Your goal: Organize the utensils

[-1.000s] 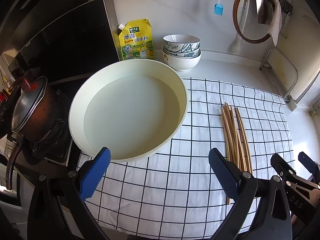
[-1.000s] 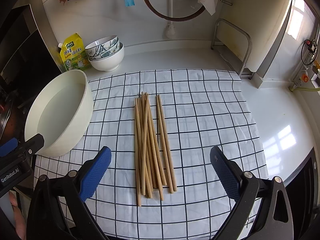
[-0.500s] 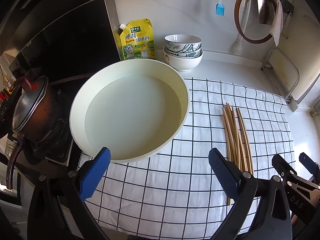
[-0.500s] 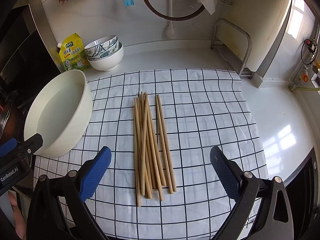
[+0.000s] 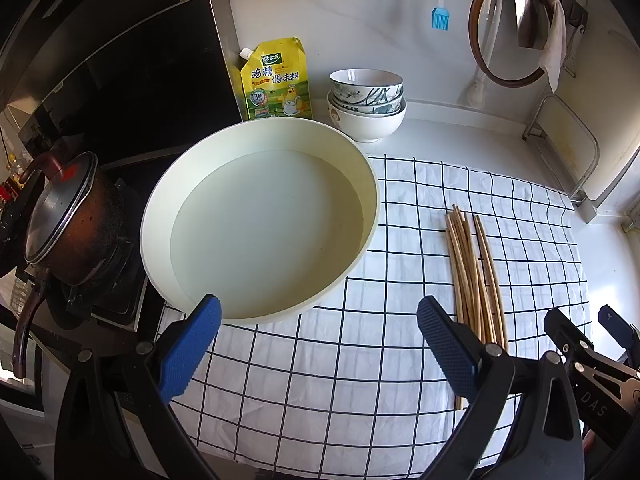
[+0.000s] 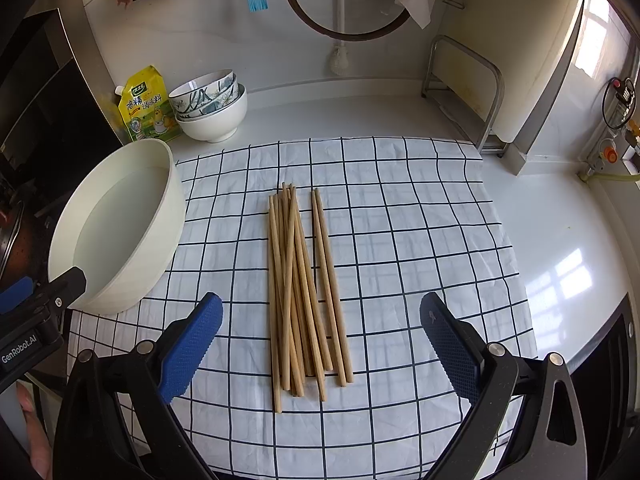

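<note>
The wooden chopsticks (image 6: 304, 292) lie in a loose bundle on the checked cloth (image 6: 420, 240), two of them set slightly apart on the right side. My right gripper (image 6: 320, 340) hangs above their near ends, jaws spread wide and holding nothing. My left gripper (image 5: 318, 344) is just as wide open and empty, near the rim of the cream basin (image 5: 160, 216) of water, which rests partly on the cloth left of the chopsticks.
</note>
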{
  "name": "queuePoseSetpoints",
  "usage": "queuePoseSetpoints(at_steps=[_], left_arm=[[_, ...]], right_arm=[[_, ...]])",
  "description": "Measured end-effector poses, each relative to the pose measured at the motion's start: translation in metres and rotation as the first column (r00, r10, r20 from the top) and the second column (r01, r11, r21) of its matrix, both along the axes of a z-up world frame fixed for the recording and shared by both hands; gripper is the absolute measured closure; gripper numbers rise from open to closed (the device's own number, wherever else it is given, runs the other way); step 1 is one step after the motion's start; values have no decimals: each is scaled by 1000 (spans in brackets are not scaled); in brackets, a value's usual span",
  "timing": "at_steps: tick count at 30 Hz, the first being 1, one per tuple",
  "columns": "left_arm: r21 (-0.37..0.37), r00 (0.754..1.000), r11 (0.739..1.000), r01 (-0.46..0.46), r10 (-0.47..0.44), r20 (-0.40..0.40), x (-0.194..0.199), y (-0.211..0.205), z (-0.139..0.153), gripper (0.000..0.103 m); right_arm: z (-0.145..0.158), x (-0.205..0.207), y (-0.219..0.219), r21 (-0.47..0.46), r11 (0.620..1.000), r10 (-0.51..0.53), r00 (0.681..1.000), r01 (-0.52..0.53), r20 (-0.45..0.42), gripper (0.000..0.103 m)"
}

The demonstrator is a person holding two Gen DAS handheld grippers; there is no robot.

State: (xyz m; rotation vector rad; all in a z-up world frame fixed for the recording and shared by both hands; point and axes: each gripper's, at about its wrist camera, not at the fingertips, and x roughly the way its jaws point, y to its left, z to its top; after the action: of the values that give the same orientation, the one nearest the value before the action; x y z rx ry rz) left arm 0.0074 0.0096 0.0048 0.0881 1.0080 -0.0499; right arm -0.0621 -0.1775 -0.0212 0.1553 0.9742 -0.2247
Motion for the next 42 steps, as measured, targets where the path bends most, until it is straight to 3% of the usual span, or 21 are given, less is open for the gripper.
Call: queuePoseSetpoints(at_steps=[32,42], left_arm=[[5,1000,1000,-4,4,11,-5,4,1,6],[-21,1000,1000,-1,0,-28,-6,-6,-12,6]], right_arm=[[-1,-6,3,-1,1000,5,1000,-5,2,8],[-8,-10,-17,13,1000,12,1000,-12,-10,8]])
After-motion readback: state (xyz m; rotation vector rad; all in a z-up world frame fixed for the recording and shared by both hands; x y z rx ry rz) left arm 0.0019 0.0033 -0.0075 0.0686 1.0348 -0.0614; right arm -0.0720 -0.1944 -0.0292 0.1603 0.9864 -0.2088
